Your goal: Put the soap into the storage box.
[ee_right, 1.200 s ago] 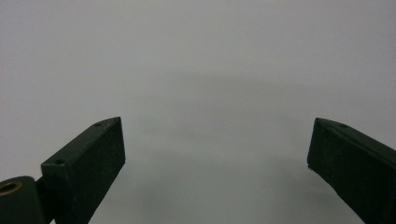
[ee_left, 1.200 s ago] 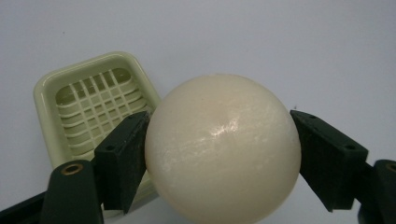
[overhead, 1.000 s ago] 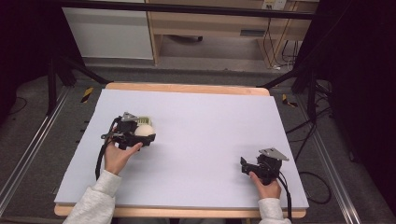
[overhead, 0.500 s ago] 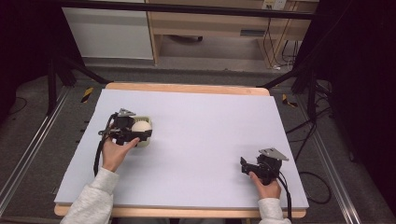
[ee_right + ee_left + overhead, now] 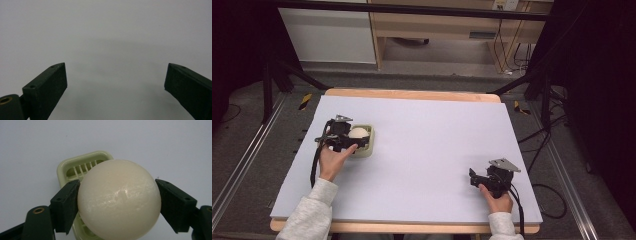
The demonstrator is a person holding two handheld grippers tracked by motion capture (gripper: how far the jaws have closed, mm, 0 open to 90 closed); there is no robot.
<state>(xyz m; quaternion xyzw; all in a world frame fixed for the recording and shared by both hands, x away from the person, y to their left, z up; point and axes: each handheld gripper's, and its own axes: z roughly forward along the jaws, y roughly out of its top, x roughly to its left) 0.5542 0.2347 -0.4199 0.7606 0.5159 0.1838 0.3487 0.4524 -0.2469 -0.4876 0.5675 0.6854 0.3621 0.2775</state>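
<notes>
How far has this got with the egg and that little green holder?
Done, it seems: the left tool has the egg clamped between its jaws. In hand: the egg is over the green slotted holder, which sits on the table; whether they touch, I cannot tell. Probably left: settling the egg in and letting go. The right tool waits open over bare table.

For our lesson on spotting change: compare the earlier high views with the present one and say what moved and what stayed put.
The left gripper, shut on the white egg, edged slightly away from the person over the pale green egg slicer. The right gripper stayed open and parked on the table.
</notes>
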